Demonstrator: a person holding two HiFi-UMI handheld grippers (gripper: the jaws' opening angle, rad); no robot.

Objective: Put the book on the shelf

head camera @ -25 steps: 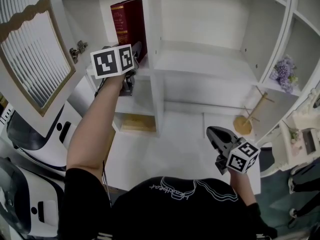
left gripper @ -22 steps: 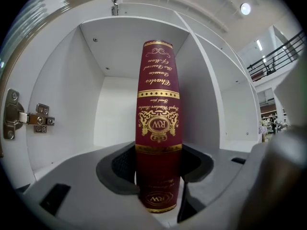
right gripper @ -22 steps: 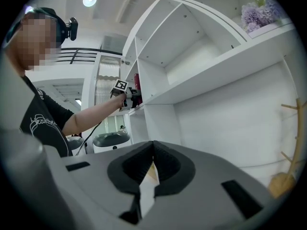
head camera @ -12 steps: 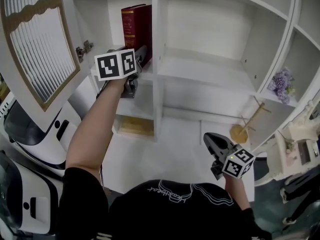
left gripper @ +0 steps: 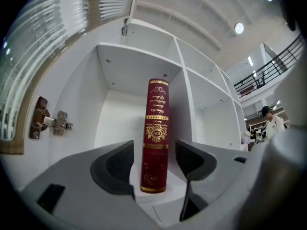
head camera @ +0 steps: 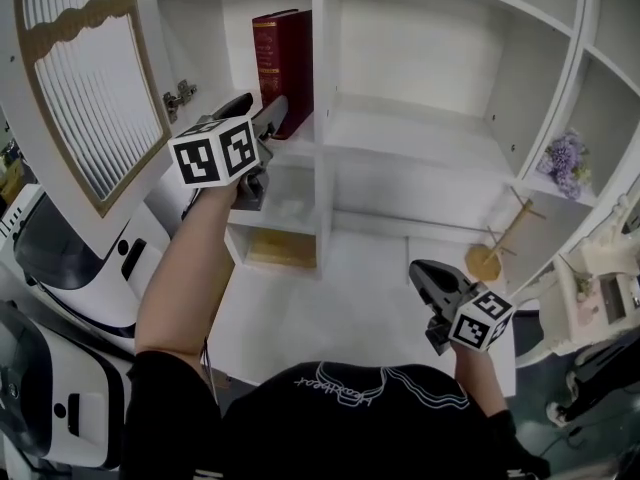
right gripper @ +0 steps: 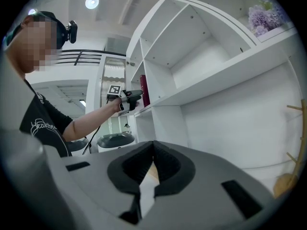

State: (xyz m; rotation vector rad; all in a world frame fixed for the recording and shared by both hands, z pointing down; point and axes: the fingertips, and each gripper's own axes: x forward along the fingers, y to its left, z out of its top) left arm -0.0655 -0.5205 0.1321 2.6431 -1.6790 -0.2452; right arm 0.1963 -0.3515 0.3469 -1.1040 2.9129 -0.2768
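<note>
Black T-shirt, white script, grey left gripper, grey right gripper, marker cubes

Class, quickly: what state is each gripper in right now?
Left gripper: open, jaws just opened, clear of the upright dark red hardcover book.
Right gripper: shut, empty.

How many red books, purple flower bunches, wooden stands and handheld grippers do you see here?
Red book: 1
Purple flower bunch: 1
Wooden stand: 1
Grippers: 2, left gripper and right gripper
Total: 5
</note>
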